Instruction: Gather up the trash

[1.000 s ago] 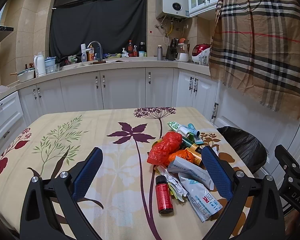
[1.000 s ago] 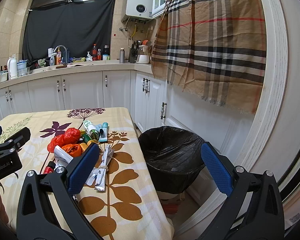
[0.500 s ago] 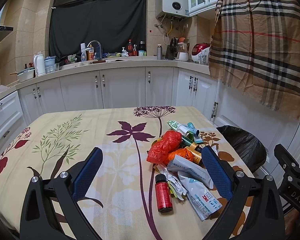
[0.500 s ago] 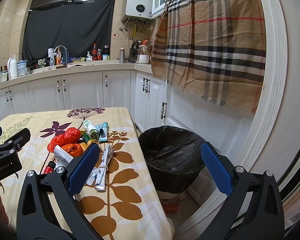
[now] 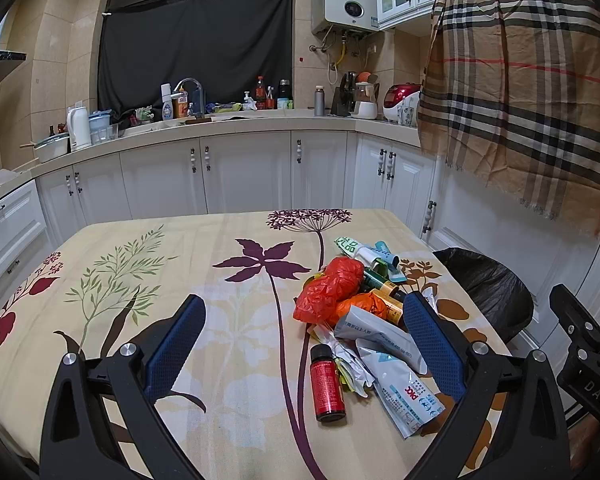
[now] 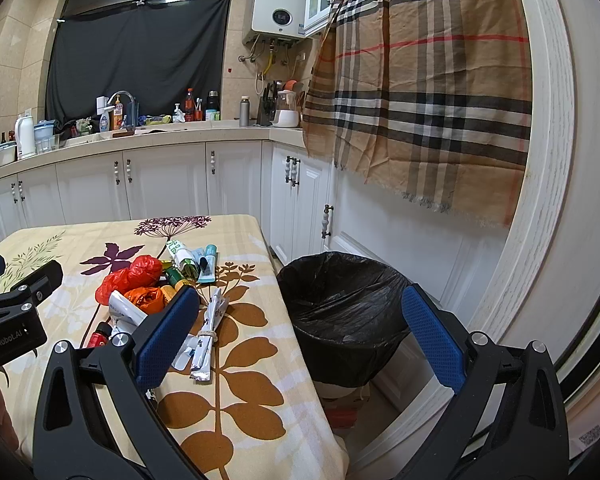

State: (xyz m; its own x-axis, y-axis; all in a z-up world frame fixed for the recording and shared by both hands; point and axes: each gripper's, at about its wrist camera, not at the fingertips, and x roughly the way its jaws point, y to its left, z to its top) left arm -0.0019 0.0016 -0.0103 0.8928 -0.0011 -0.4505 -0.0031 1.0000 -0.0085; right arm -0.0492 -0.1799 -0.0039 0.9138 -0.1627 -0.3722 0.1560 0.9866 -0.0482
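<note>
Trash pile (image 5: 364, 320) on table (image 5: 140, 280), bin (image 6: 340, 300) beside

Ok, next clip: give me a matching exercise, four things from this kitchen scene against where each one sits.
Things:
1. small red bottle with black cap
2. crumpled red plastic bag
3. black-lined trash bin
4. white electric kettle

Places:
A. on the floor beside the table
B. on the counter, far left
C. nearest the camera, at the near edge of the pile
D. middle of the pile

Pairs: 1-C, 2-D, 3-A, 4-B

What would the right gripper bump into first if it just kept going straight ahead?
Probably the black-lined trash bin: the right gripper is open, pointing at its near rim beside the table. Depth is hard to judge.
</note>
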